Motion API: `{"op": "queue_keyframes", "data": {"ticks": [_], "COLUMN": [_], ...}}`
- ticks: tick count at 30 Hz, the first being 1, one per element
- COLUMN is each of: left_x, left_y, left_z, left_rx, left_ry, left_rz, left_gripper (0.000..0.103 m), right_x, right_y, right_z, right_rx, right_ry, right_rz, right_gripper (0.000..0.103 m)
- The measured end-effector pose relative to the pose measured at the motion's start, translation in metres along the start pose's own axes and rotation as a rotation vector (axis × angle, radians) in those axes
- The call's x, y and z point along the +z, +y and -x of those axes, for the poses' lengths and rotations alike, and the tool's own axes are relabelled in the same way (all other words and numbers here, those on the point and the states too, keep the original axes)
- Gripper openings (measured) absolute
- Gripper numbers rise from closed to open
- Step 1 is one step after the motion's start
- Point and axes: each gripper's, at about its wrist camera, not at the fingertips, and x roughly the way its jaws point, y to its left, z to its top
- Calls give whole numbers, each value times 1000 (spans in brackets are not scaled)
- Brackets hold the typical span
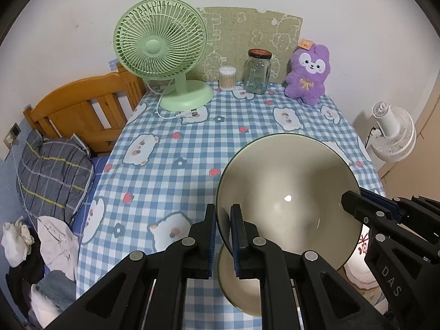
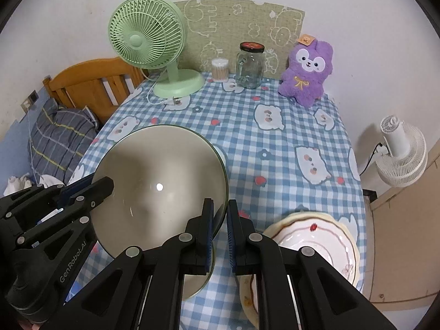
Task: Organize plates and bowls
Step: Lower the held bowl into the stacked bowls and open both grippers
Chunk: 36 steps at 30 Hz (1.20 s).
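Observation:
A large beige bowl [image 1: 288,189] [image 2: 162,181] hangs above the blue checked tablecloth [image 1: 170,170] [image 2: 277,154], held on both sides. My left gripper [image 1: 222,211] is shut on its left rim, with one finger inside and one outside. My right gripper [image 2: 220,206] is shut on the opposite rim in the same way. Each gripper also shows in the other's view: the right gripper [image 1: 352,200] and the left gripper [image 2: 107,184]. A beige curved surface [image 1: 239,283] shows under the rim; I cannot tell whether it is the bowl's outer wall or another dish. A cream floral plate [image 2: 316,244] [image 1: 363,244] lies at the near right.
Along the back wall stand a green fan [image 1: 162,52] [image 2: 148,35], a cotton-swab tub [image 1: 227,78], a glass jar [image 1: 257,73] [image 2: 250,66] and a purple plush toy [image 1: 309,74] [image 2: 308,73]. A wooden bed frame [image 1: 82,110] lies left, a white fan [image 2: 401,154] right.

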Motion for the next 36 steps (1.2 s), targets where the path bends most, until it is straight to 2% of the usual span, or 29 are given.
{"op": "queue_keyframes", "data": {"ticks": [17,36], "left_x": [-36,-54], "left_y": [0,3], "left_z": [-13,-32], "left_rx": [-3,-20], "left_ry": [42,88], "left_rz": [-21,-38], "left_gripper": [7,7], "right_x": [-36,-54], "right_y": [4,5], "right_z": [-17,-36], "right_rx": [16,42], "right_ry": [51,106], "right_rz": [2,4], "right_gripper": [12,12]}}
